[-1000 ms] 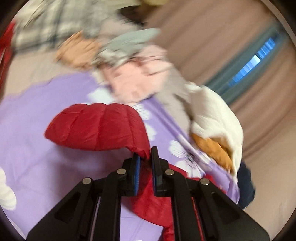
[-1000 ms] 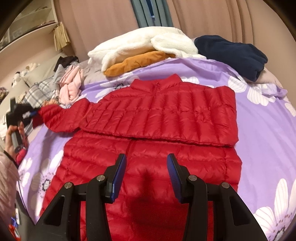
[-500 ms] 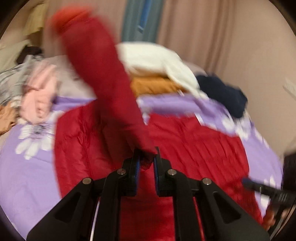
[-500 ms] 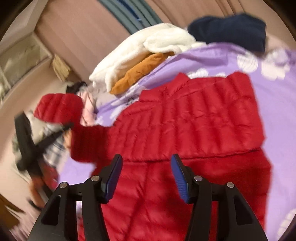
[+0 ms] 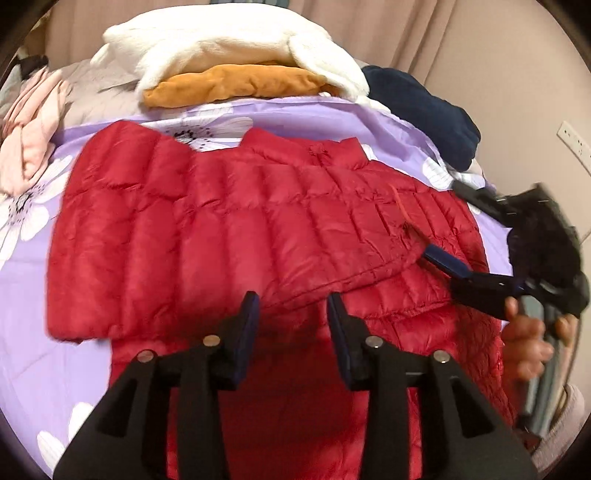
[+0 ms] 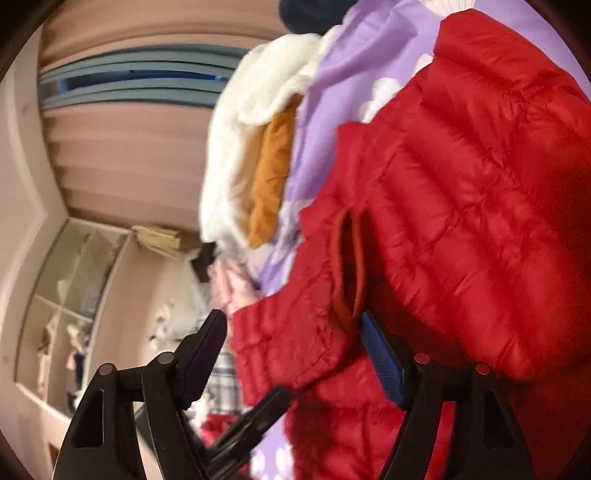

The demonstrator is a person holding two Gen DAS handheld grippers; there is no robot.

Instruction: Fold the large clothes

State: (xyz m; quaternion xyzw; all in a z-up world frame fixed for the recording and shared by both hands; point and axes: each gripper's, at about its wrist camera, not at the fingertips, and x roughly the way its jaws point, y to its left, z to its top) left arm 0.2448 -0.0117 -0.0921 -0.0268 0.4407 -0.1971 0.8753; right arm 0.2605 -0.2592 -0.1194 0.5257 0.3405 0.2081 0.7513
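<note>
A red quilted puffer jacket lies flat on the purple flowered bedsheet, both sleeves folded across its body. My left gripper is open and empty just above the jacket's lower half. My right gripper is open wide, tilted sideways at the jacket's right edge; the folded sleeve's cuff lies between its fingers. In the left wrist view the right gripper shows at the jacket's right side, held by a hand.
At the bed's far side lie a white fleece over an orange garment, a navy garment, and pink clothes at left. Curtains hang behind. A shelf cabinet shows in the right wrist view.
My left gripper swung the left sleeve over the jacket's body, opened and let it go. My right gripper tipped sideways and moved in at the jacket's right edge, still open.
</note>
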